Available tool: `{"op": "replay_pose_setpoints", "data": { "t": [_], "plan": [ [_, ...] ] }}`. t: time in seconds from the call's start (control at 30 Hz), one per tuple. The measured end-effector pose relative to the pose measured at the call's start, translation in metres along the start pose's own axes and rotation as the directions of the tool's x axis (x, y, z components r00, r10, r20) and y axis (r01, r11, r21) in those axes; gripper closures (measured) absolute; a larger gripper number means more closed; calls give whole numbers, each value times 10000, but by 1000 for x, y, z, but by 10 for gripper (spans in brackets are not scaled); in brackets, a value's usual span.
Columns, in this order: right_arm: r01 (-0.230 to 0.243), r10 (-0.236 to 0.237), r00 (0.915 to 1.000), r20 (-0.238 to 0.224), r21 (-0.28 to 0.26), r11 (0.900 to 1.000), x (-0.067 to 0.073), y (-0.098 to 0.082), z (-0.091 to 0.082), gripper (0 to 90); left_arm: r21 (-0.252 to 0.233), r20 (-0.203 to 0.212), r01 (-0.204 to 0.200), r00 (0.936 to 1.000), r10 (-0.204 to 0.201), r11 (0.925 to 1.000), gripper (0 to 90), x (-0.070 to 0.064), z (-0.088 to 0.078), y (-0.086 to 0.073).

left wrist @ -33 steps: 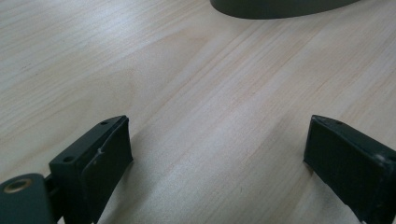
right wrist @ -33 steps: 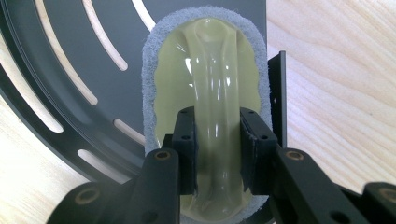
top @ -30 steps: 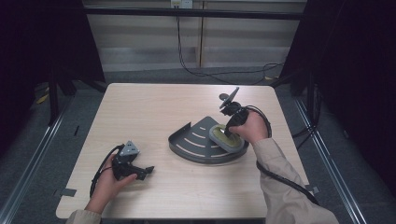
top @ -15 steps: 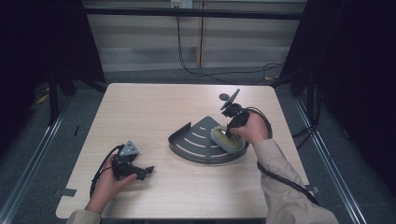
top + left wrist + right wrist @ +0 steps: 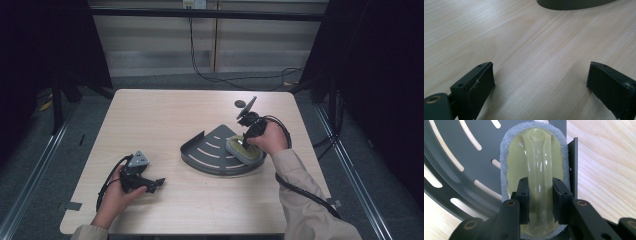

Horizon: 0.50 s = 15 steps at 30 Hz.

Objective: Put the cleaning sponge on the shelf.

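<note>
While clamped by the right hand-held gripper [image 5: 540,202], the scrubber [image 5: 535,170] lies on the rack [image 5: 456,157].

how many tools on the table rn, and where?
2. The left tool lies near the table's front-left edge, jaws open on nothing. The right tool is at the right, shut on the scrubber's handle inside the dark slotted rack.
</note>
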State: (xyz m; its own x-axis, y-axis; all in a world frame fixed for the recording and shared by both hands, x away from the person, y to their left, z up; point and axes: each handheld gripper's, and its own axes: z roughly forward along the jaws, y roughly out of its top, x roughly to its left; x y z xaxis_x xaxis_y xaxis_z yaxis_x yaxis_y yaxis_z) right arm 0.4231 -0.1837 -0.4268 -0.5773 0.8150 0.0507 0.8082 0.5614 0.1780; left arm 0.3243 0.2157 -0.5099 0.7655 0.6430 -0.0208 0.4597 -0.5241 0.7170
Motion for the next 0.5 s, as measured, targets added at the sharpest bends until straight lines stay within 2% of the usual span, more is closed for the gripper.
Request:
{"op": "replay_pose_setpoints", "data": {
  "t": [0.5],
  "plan": [
    [-18,18,10000,-34,222,9998,0,1,6,700,0,-1,-1,10000,1,10000,69,0,0,0]
  ]
}}
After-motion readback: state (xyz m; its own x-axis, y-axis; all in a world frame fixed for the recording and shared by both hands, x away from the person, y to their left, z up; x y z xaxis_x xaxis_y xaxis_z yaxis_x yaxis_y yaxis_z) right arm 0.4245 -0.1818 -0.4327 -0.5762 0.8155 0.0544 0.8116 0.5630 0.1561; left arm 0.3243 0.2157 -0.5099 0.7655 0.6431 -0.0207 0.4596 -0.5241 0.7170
